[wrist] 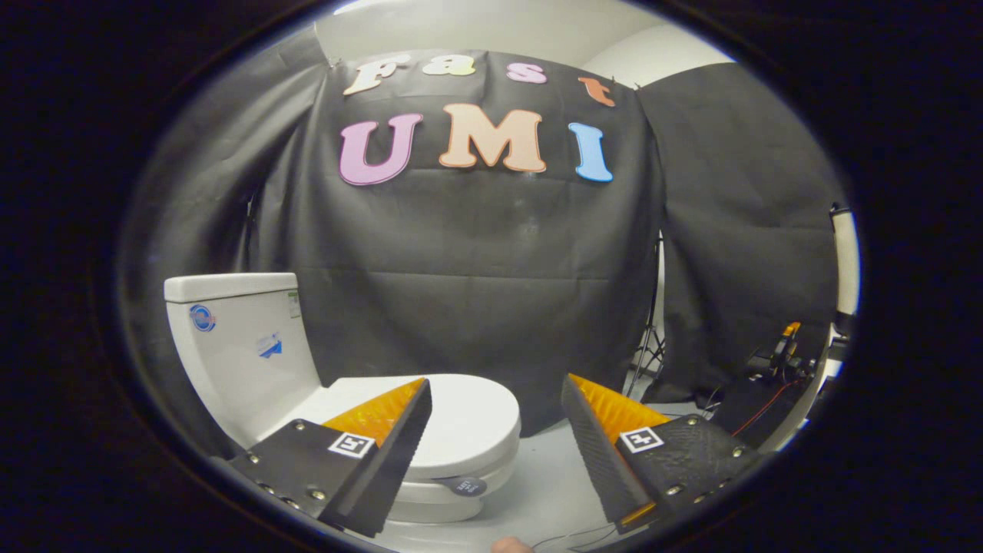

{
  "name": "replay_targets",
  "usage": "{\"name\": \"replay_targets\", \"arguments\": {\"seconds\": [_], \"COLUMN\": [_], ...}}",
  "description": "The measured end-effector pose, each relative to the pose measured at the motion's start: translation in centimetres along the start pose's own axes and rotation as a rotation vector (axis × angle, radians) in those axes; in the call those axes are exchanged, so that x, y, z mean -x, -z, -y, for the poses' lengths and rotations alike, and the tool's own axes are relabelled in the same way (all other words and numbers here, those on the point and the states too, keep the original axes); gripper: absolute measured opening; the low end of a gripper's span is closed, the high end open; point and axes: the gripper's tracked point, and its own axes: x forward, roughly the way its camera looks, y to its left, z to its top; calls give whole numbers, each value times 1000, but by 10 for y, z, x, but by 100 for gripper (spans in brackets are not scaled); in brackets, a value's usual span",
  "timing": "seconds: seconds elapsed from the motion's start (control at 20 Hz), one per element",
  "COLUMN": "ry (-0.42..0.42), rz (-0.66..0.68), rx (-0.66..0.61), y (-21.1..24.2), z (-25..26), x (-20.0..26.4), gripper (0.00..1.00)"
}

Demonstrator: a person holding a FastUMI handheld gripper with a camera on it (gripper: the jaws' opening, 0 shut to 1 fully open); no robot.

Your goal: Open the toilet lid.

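**Gripper wide open, lid still down, nothing yet begun**

Gripper (pixel 495 430) held out ahead with fingers spread far apart, clamped on nothing, touching nothing. Poised above and to the near side of the white ceramic toilet (pixel 253 361), which stands low against the black cloth wall (pixel 476 269), tank toward the left finger's side. Between and behind the fingers, mostly past the left one: the white oval plastic toilet lid (pixel 468 418), lying flat and closed on the seat, front edge curving round toward the gap between the fingers. Left finger overlapping part of the lid in the view, but apparently apart from it, not resting on it. Pale floor (pixel 545 484) showing beyond the right finger, bare except for thin cables near the bottom. Further off to the right, a stand leg and some small equipment (pixel 779 357) with a red wire, too small to identify.

By judgement, none of the task done: lid fully shut, no contact made. Left to do: reaching the front lip, hooking or pinching it, swinging it up against the tank.
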Motion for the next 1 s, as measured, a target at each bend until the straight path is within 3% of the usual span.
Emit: {"name": "replay_targets", "arguments": {"seconds": [0.6,1.0], "ry": [11,10], "rz": [-45,-192], "rx": [-14,-78], "y": [12,50], "z": [6,6], "x": [-9,-33], "gripper": [100,100]}}
